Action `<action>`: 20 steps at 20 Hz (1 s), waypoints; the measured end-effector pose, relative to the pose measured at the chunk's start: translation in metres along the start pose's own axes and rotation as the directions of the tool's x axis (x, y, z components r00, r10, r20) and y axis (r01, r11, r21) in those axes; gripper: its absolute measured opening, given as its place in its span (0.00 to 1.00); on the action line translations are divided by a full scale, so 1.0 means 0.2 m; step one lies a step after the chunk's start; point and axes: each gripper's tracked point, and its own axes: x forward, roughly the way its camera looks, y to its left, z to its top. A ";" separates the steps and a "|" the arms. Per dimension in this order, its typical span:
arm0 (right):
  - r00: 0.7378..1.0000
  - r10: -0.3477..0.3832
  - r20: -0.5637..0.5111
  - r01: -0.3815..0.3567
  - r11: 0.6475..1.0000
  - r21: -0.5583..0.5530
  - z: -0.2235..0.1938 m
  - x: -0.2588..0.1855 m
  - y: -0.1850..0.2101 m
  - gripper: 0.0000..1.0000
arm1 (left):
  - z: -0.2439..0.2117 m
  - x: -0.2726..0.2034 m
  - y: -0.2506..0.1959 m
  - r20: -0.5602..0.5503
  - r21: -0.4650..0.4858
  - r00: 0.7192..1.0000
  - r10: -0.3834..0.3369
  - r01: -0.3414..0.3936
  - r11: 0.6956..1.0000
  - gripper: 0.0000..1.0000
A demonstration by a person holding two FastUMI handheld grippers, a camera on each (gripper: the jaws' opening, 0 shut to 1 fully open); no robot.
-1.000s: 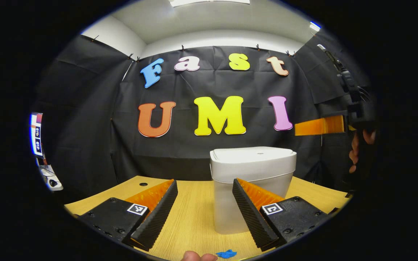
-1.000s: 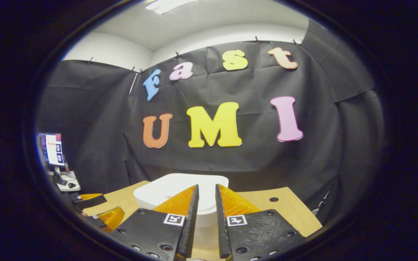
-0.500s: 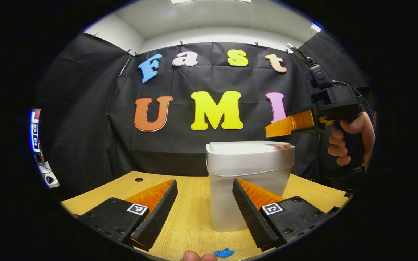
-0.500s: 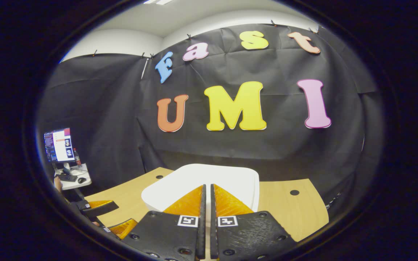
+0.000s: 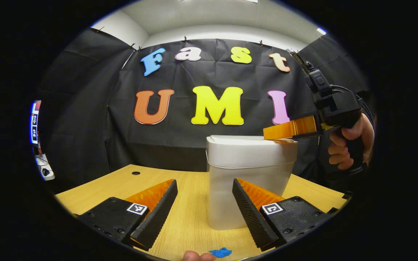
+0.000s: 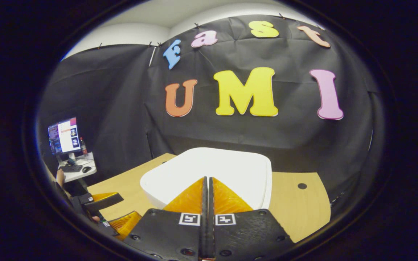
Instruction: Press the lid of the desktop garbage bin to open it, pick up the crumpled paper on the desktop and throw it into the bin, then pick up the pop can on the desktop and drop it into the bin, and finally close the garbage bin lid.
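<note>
The right gripper (image 6: 207,179) has dropped, fingers pressed together, onto the bin (image 5: 249,188) lid (image 6: 209,170) to press it, while the left gripper (image 5: 204,210) waits spread wide.

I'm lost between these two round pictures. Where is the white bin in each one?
Left gripper view: the white bin stands right of centre on the wooden desk, with the right tongs at its lid's right edge.
Right gripper view: its lid lies low in the middle, just beyond the closed tongs.
Shared landmark: the desk's round hole.
</note>
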 end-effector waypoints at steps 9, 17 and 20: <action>0.933 -0.100 0.347 0.086 0.995 0.053 0.43 -0.23 -0.08 0.85 | -0.04 -0.01 -0.05 0.007 0.003 1.000 -0.019 0.019 1.000 0.98; 0.925 -0.159 0.345 0.129 0.986 0.109 0.19 -0.37 -0.23 0.97 | -0.15 -0.07 -0.10 -0.039 0.049 0.999 0.002 0.000 0.999 0.98; 0.917 -0.201 0.346 0.163 0.977 0.135 0.03 -0.44 -0.29 0.92 | -0.21 -0.10 -0.14 -0.075 -0.024 0.997 -0.026 0.024 0.999 0.98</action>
